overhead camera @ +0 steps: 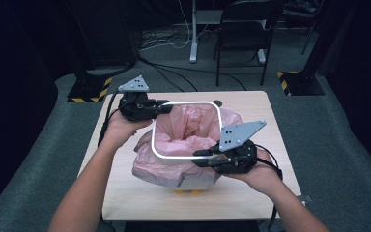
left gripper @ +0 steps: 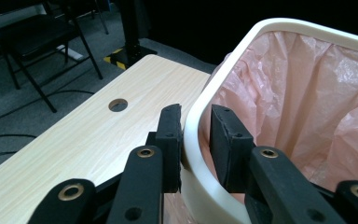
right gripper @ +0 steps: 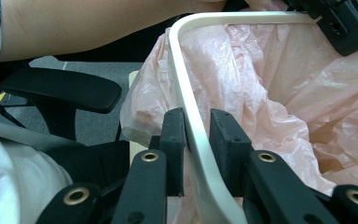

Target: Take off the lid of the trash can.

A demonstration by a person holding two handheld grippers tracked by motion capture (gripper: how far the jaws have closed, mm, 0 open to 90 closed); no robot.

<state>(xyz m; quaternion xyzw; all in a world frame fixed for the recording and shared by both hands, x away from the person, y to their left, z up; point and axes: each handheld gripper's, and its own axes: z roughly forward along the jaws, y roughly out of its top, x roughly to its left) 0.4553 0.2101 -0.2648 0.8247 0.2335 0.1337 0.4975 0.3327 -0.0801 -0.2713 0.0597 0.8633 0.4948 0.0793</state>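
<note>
A small white bin with a rounded square rim (overhead camera: 187,104) stands mid-table, lined with a pink plastic bag (overhead camera: 183,130) that spills over its sides. My left gripper (overhead camera: 166,106) sits at the rim's far left corner. In the left gripper view its jaws (left gripper: 196,109) straddle the rim (left gripper: 191,126), the outer pad against it and a sliver of bag showing at the inner pad. My right gripper (overhead camera: 199,157) is at the near right side. Its jaws (right gripper: 196,112) straddle the rim (right gripper: 186,79), which runs slantwise between the pads with a narrow gap.
The light wooden table (overhead camera: 251,111) has a round cable hole (left gripper: 118,104) at its far edge. A black folding chair (overhead camera: 244,29) and floor cables lie beyond. A person's forearm (right gripper: 98,23) and a chair armrest (right gripper: 60,93) appear in the right gripper view.
</note>
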